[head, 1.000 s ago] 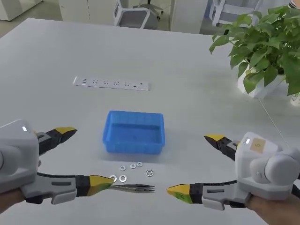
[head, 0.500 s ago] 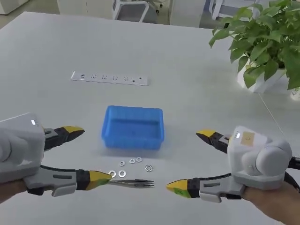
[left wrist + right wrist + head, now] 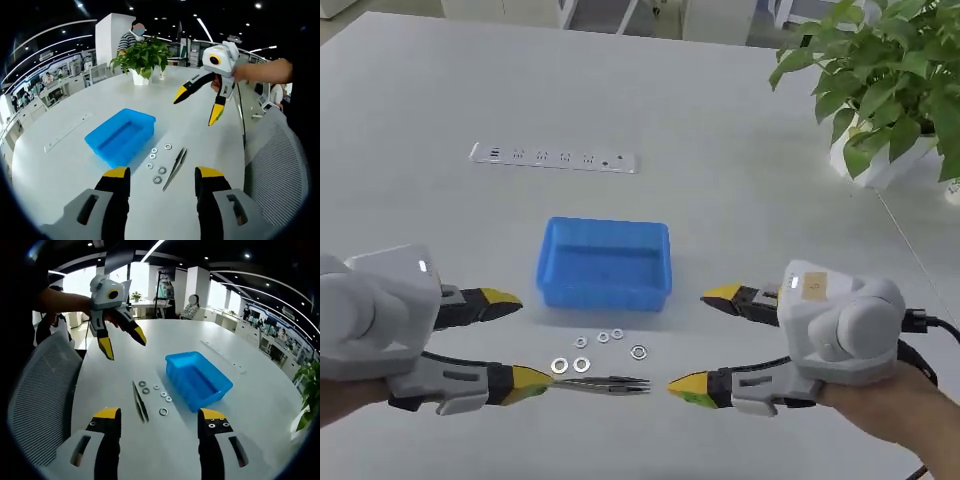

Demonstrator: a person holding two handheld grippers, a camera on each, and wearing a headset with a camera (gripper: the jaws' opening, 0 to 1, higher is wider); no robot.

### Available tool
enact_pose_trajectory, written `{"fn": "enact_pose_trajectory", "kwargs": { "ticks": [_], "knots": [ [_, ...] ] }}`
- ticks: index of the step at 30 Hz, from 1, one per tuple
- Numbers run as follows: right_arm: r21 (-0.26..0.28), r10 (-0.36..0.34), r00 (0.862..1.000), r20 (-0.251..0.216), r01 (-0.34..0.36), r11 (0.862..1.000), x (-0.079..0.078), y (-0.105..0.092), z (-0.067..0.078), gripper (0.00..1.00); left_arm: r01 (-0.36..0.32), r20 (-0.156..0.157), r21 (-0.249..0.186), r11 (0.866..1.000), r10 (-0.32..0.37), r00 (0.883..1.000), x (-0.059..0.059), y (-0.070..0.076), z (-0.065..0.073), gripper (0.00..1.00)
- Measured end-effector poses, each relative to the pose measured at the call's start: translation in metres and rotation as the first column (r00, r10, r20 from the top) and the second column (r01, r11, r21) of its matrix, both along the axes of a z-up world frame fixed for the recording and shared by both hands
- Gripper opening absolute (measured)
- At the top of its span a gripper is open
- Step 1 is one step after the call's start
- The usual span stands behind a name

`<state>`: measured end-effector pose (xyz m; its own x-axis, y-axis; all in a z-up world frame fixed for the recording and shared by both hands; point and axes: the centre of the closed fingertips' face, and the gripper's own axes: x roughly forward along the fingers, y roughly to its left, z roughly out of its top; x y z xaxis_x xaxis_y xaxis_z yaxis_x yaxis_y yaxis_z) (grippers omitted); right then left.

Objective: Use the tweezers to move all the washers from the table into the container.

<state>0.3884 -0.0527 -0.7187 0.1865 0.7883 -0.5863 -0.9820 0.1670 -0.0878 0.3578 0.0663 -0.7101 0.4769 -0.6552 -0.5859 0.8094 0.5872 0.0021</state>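
Several small metal washers (image 3: 582,365) lie loose on the white table just in front of a blue container (image 3: 604,262). Silver tweezers (image 3: 612,383) rest flat on the table beside the washers, nearer to me. My left gripper (image 3: 530,340) is left of the washers, open and holding nothing. My right gripper (image 3: 688,340) faces it from the right, also open. In the left gripper view the tweezers (image 3: 175,167) and washers (image 3: 157,179) lie between my jaws, and the right gripper (image 3: 194,112) hangs above. The right gripper view has the tweezers (image 3: 140,402), the container (image 3: 197,380) and the left gripper (image 3: 125,350).
A white power strip (image 3: 553,158) lies beyond the container. A potted plant (image 3: 880,80) stands at the table's right edge. A mesh office chair (image 3: 40,390) is beside the table on my side. People stand far off in the room.
Both grippers have moved inward toward the washers and tweezers, their tips closer to each other. The head camera has tilted slightly. Washers, tweezers and container lie as before.
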Motion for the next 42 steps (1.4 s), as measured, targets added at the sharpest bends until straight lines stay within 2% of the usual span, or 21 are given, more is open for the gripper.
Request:
{"fn": "enact_pose_trajectory", "kwargs": {
  "ticks": [3, 6, 17, 18, 24, 32, 42],
  "knots": [
    [-0.027, 0.054, 0.999, 0.007, -0.054, 0.998, -0.005, 0.004, -0.006, 0.55, 0.028, -0.024, 0.017, 0.999, -0.027, 0.999, -0.002, -0.001, -0.007, 0.49],
    [-0.055, 0.11, 0.994, 0.013, -0.109, 0.993, -0.01, 0.009, -0.013, 0.52, 0.053, -0.033, 0.042, 0.998, -0.052, 0.998, -0.002, -0.002, -0.013, 0.42],
    [-0.116, 0.222, 0.975, -0.002, -0.221, 0.968, -0.017, 0.023, -0.032, 0.37, 0.116, -0.097, 0.095, 0.989, -0.107, 0.99, -0.006, -0.006, -0.034, 0.34],
    [-0.125, 0.23, 0.973, -0.006, -0.229, 0.965, -0.017, 0.024, -0.035, 0.36, 0.118, -0.117, 0.091, 0.989, -0.107, 0.987, -0.007, -0.007, -0.036, 0.32],
    [-0.173, 0.278, 0.96, -0.026, -0.278, 0.945, -0.023, 0.029, -0.05, 0.31, 0.141, -0.133, 0.107, 0.984, -0.126, 0.983, -0.007, -0.011, -0.043, 0.27],
    [-0.221, 0.304, 0.952, -0.049, -0.307, 0.926, -0.026, 0.035, -0.067, 0.25, 0.212, -0.159, 0.165, 0.963, -0.186, 0.97, -0.008, -0.012, -0.061, 0.22],
    [-0.248, 0.294, 0.954, -0.068, -0.301, 0.921, -0.022, 0.039, -0.081, 0.18, 0.257, -0.183, 0.234, 0.938, -0.217, 0.959, 0.0, -0.002, -0.085, 0.15]
  ]
}}
